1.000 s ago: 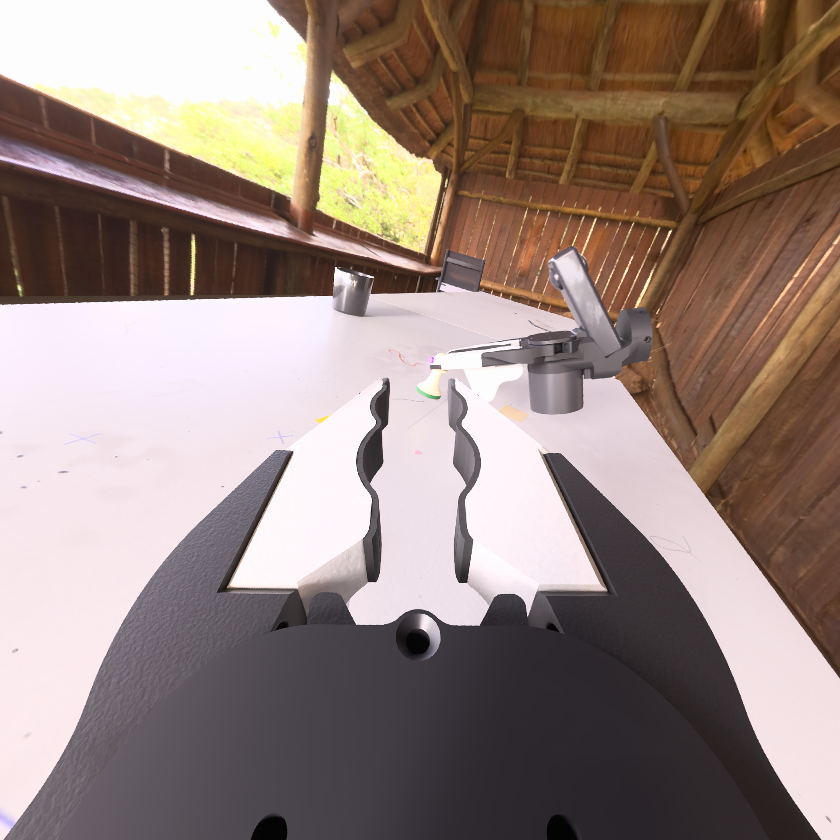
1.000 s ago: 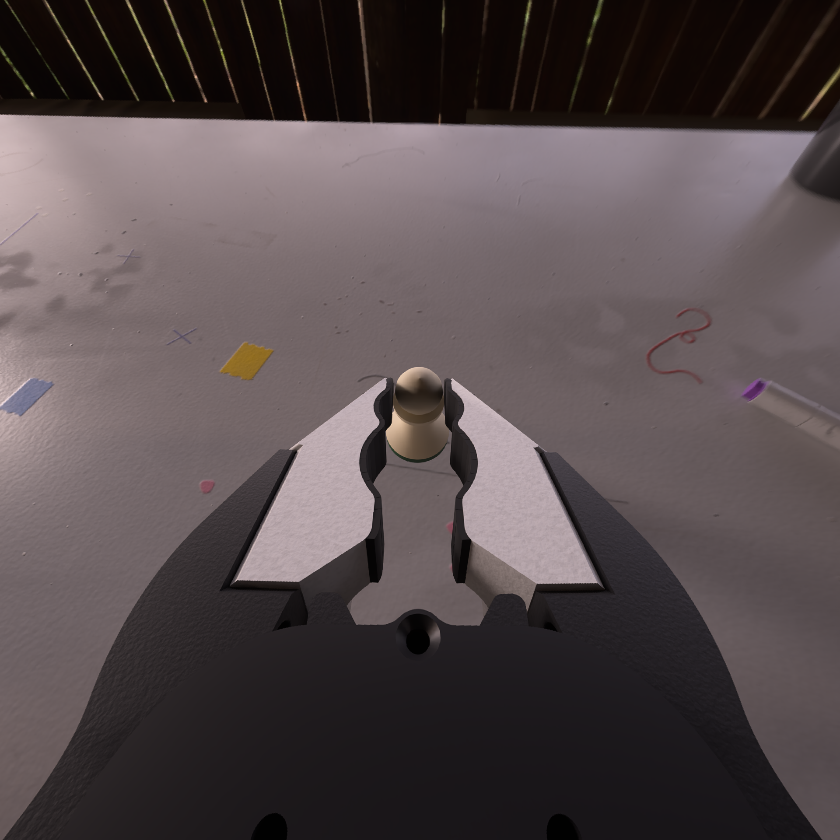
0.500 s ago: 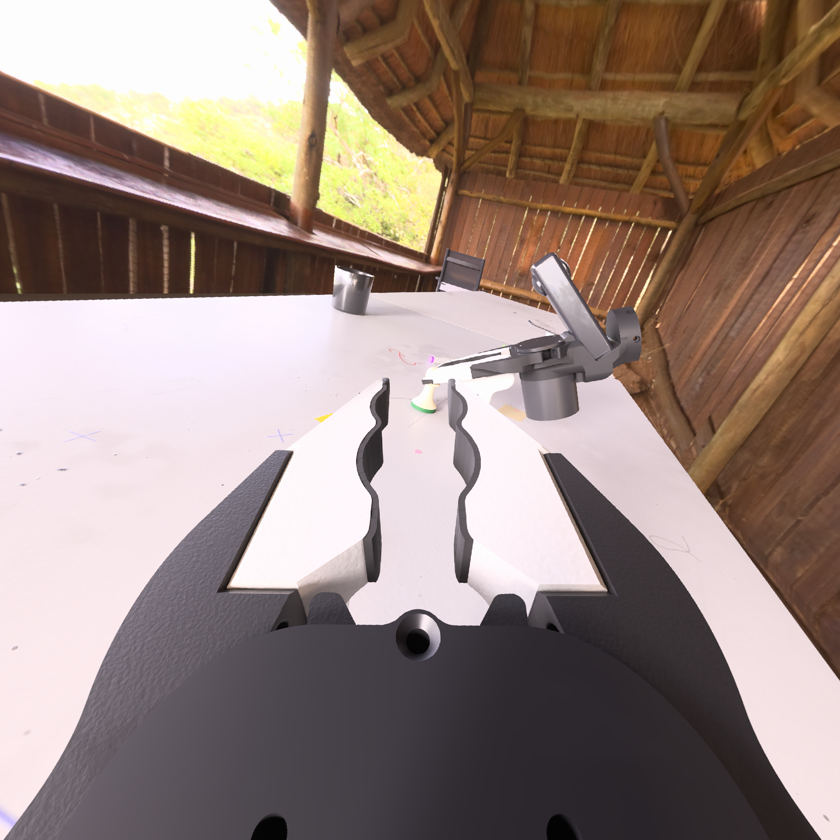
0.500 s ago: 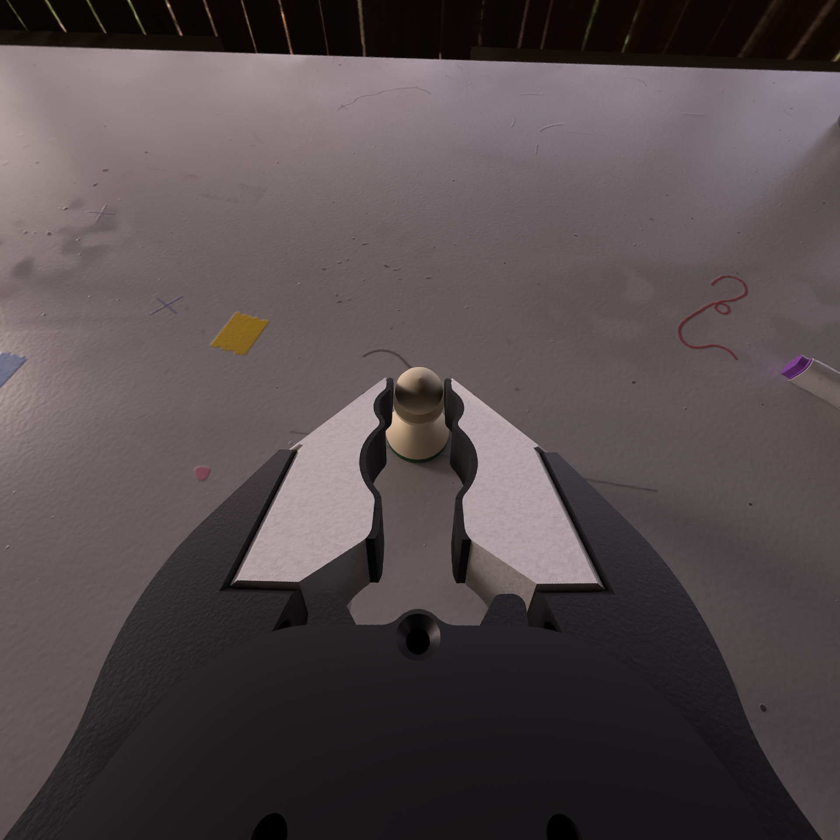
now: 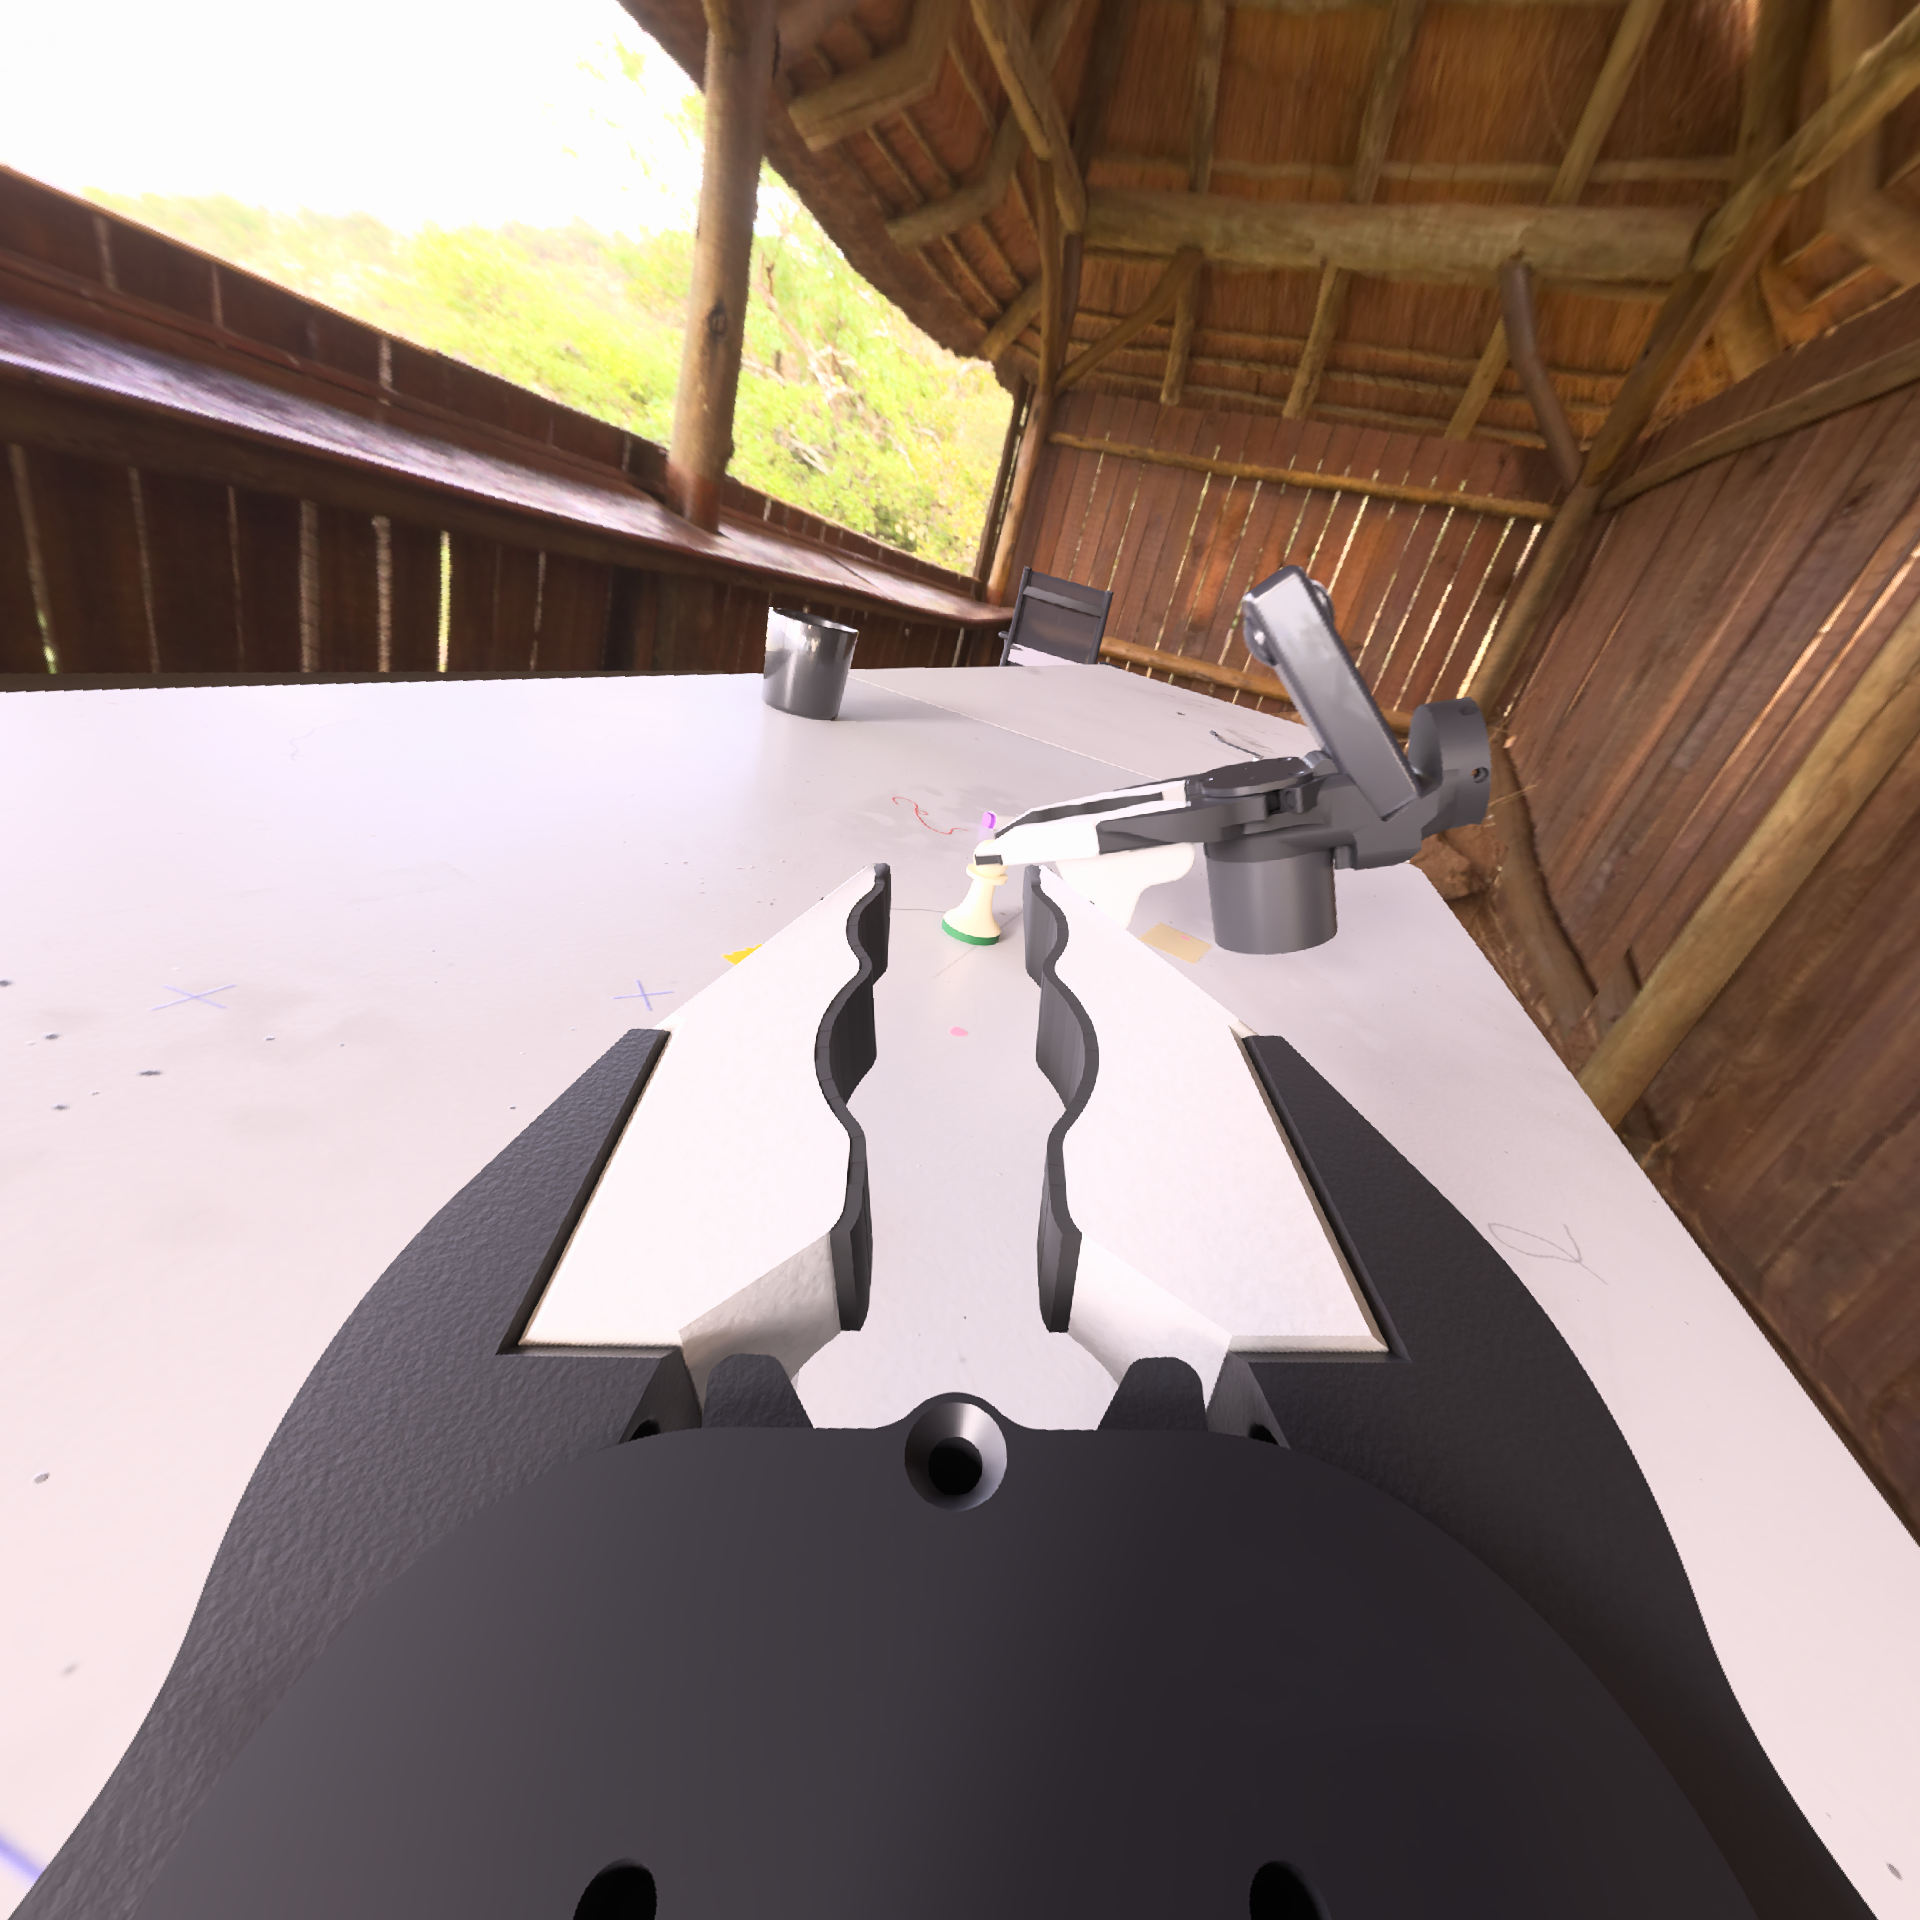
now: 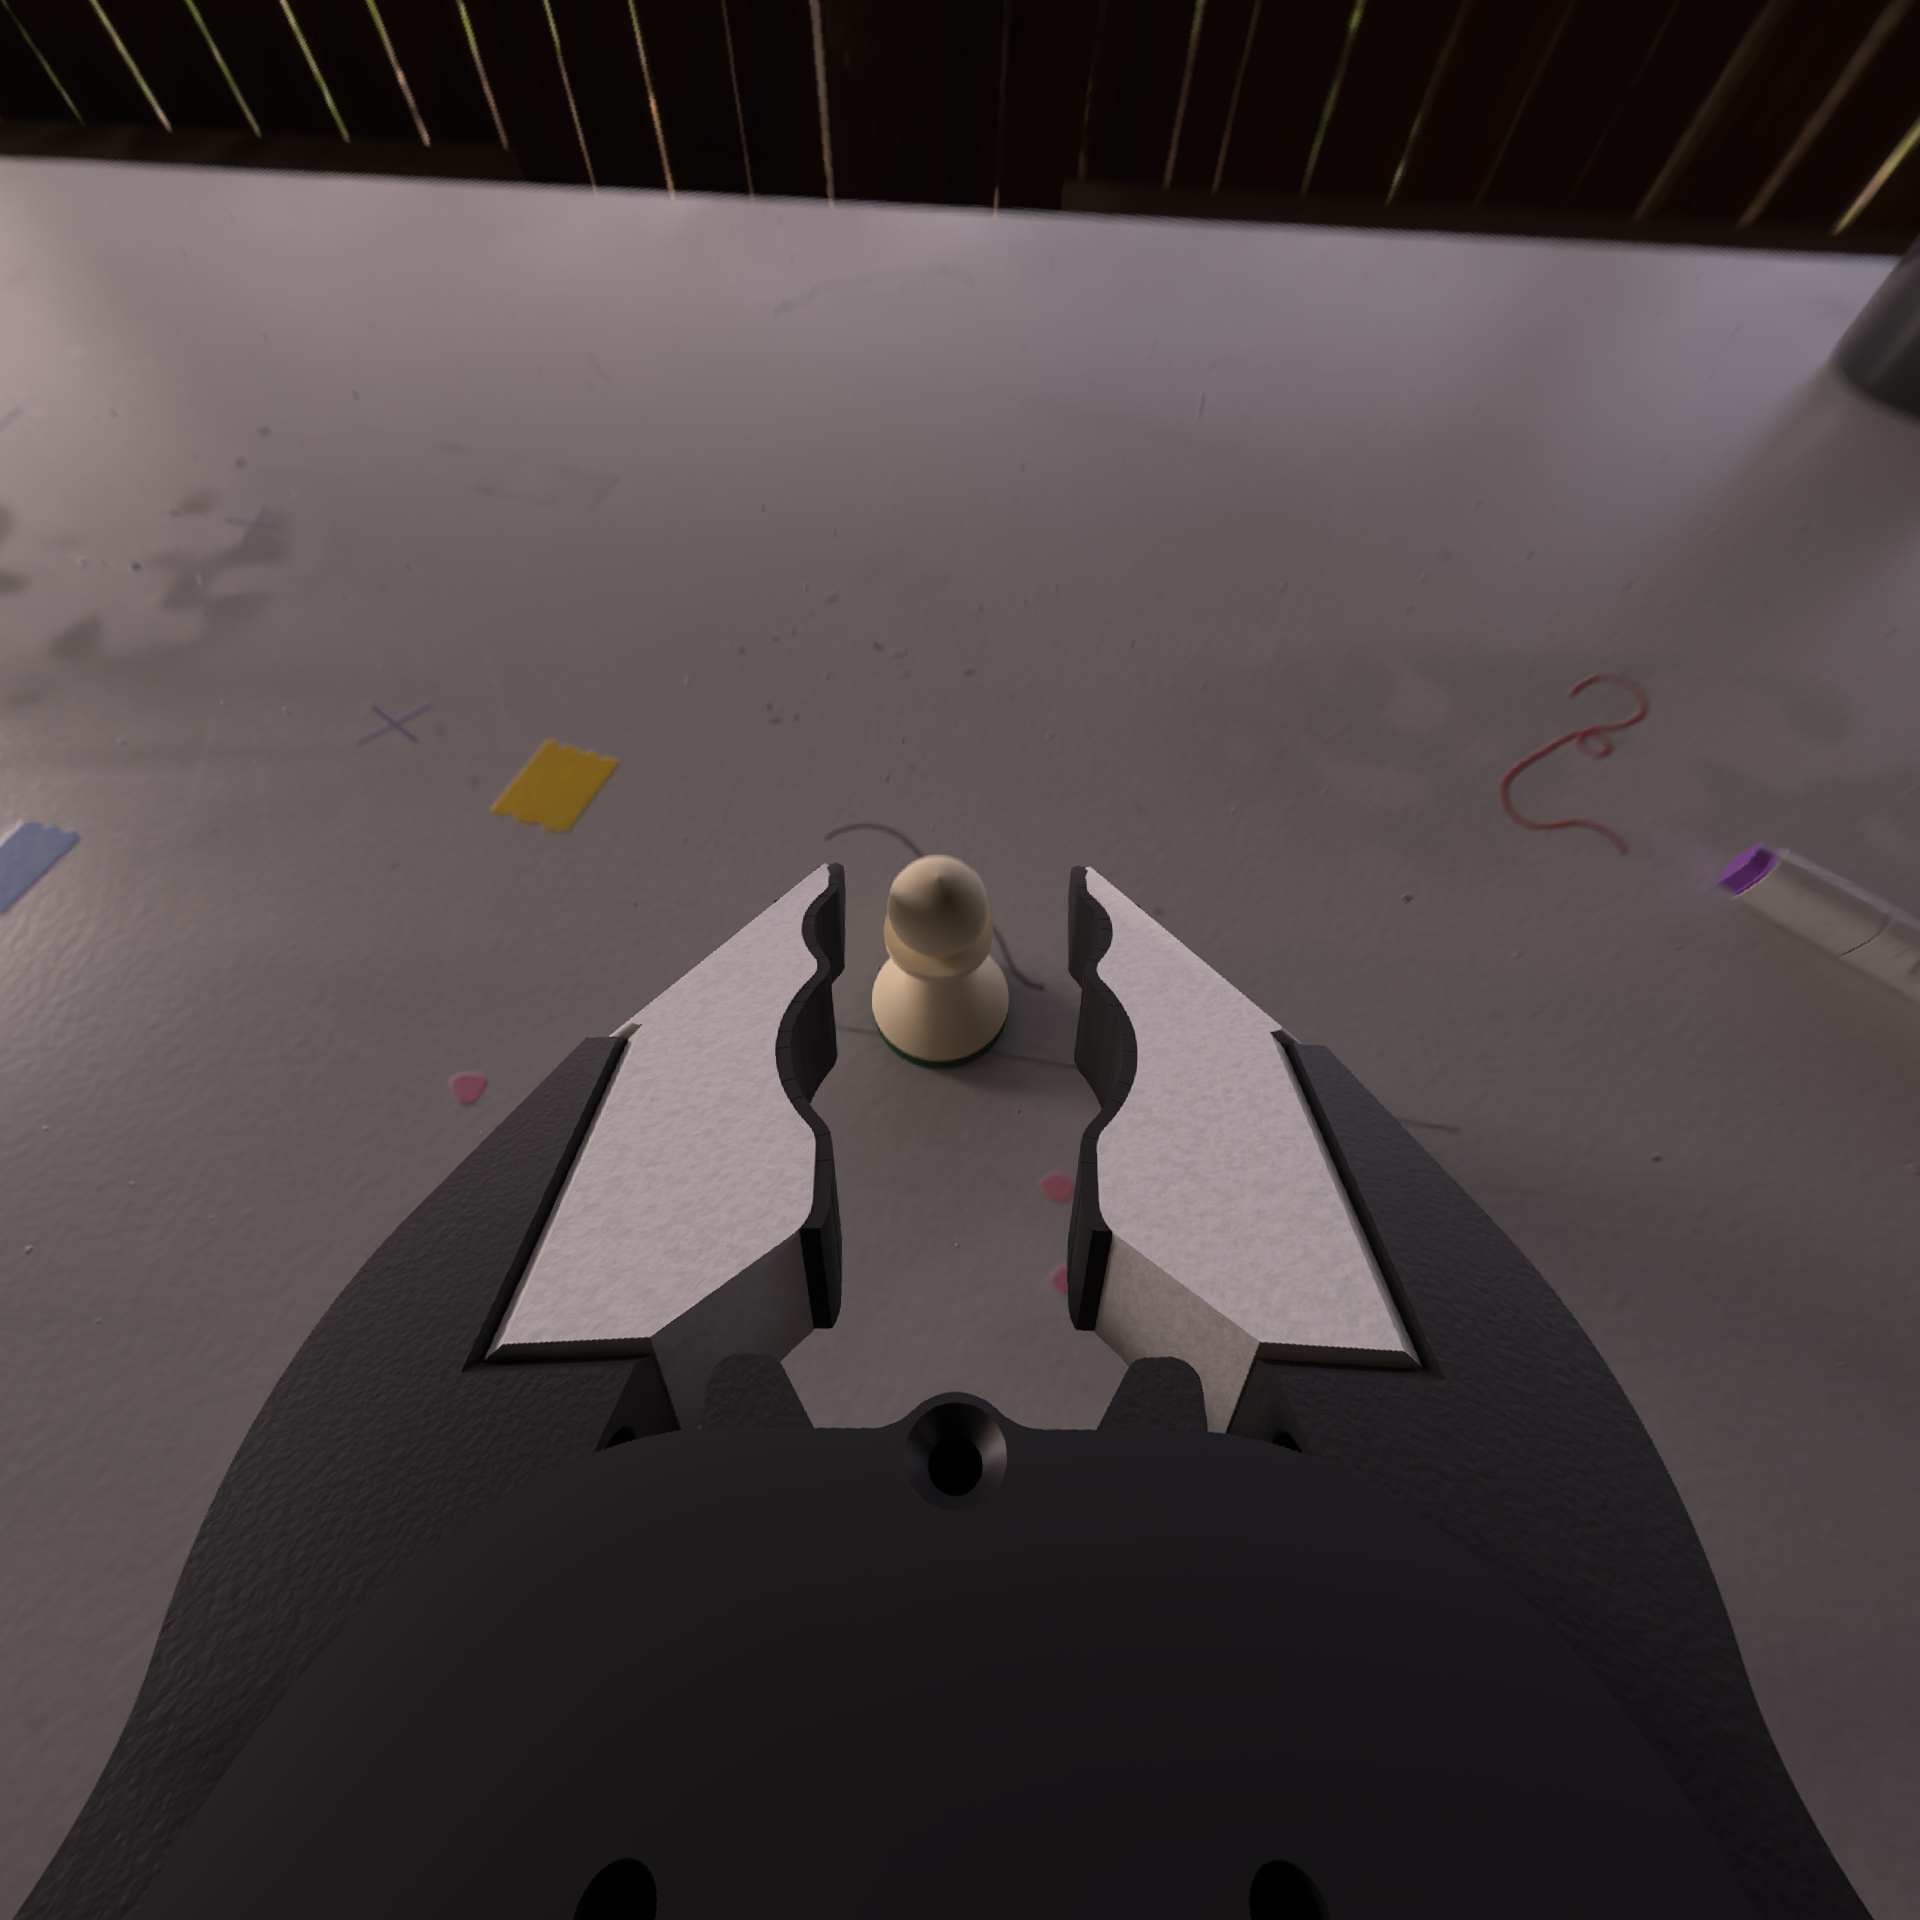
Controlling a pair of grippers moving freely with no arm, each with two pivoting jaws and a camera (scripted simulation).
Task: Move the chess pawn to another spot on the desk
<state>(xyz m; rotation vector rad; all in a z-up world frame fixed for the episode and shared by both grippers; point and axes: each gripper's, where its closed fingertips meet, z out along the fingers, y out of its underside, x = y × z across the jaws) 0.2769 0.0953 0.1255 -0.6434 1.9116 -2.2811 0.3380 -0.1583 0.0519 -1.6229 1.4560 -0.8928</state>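
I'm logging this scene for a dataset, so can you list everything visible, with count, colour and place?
chess pawn: 1, cream with green base, upright on the desk between the right tongs' fingers, untouched
desk: 1, white, scuffed
marker: 1, white, purple tip, desk's right side
metal cup: 1, silver, far end
tape pieces: 2, yellow and blue, left of pawn
left tongs: 1, black and white, open
right tongs: 1, same, open

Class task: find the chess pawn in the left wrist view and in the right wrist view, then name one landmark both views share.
Left wrist view: chess pawn stands upper centre, just beyond the left gripper, under the right gripper's tips.
Right wrist view: chess pawn stands upright at centre between the open fingers of the right gripper.
Shared landmark: the red scribble on the desk.
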